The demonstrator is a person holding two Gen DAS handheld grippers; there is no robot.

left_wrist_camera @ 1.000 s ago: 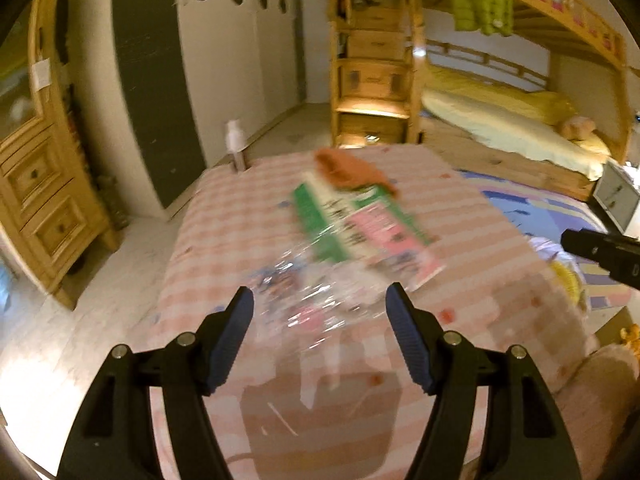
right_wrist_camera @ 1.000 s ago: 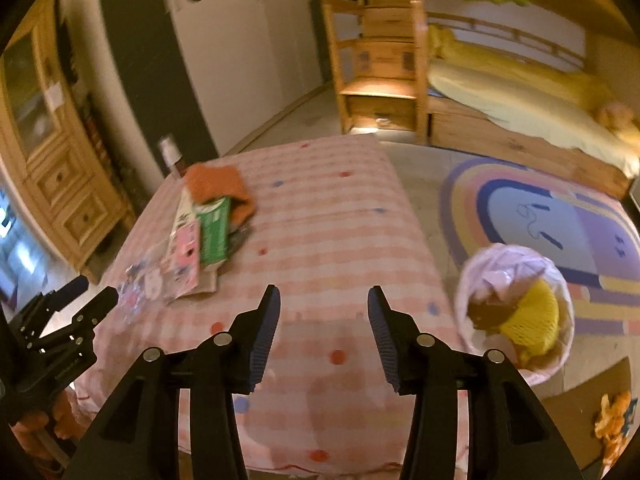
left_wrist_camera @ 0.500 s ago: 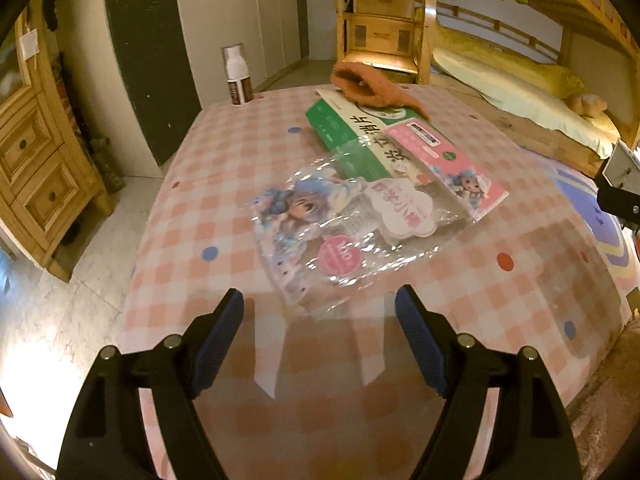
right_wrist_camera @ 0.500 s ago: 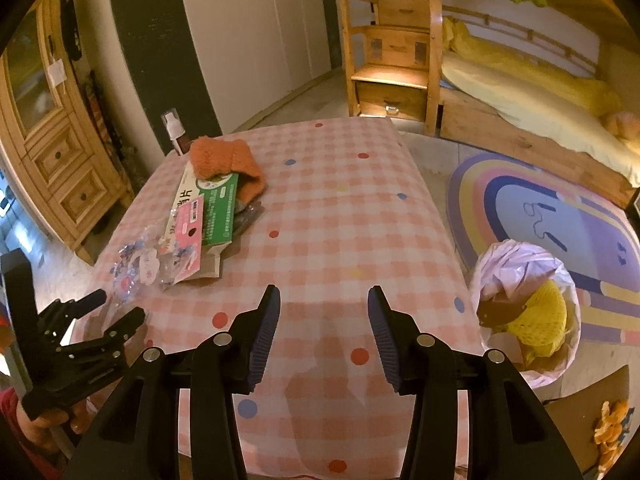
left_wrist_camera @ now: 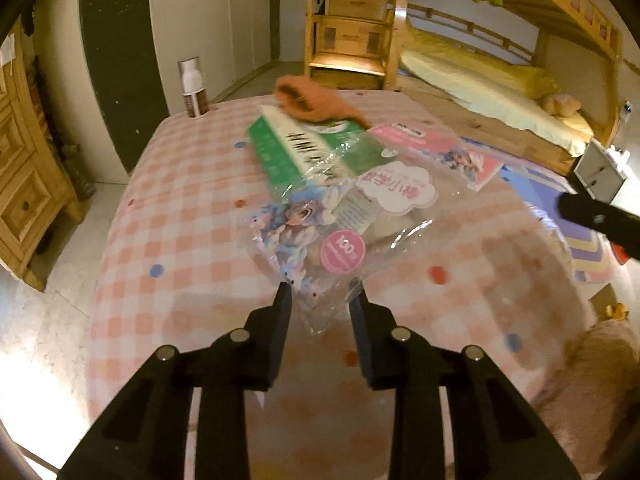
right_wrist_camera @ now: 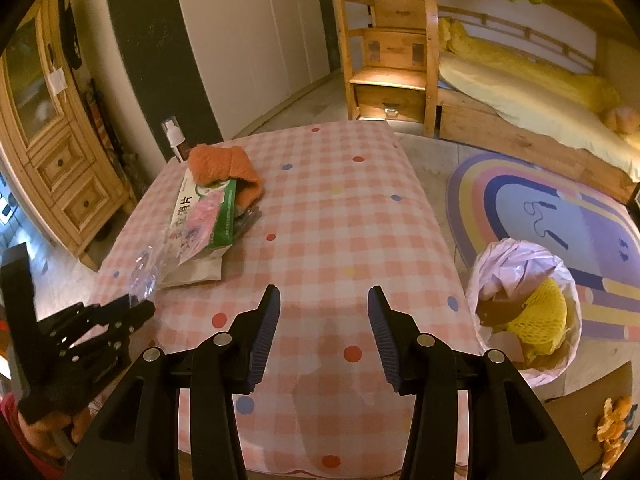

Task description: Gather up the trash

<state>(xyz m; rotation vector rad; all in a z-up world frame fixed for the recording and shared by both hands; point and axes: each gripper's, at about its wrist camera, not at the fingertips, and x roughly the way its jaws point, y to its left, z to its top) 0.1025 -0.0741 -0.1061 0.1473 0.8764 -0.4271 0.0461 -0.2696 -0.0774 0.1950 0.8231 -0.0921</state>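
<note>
1. We hold the clear plastic wrapper by its near corner, at the centre of the left wrist view, so it can lift off the checked table toward the lined bin at the right of the right wrist view.
2. Our left gripper is nearly closed, pinching that corner.
3. Our right gripper hangs wide apart, empty, over the table.

A crinkled clear plastic wrapper — printed with a cartoon figure and a round pink sticker — is lifted off the checked surface, its near corner pinched. The lined bin on the floor holds yellow netting.
</note>
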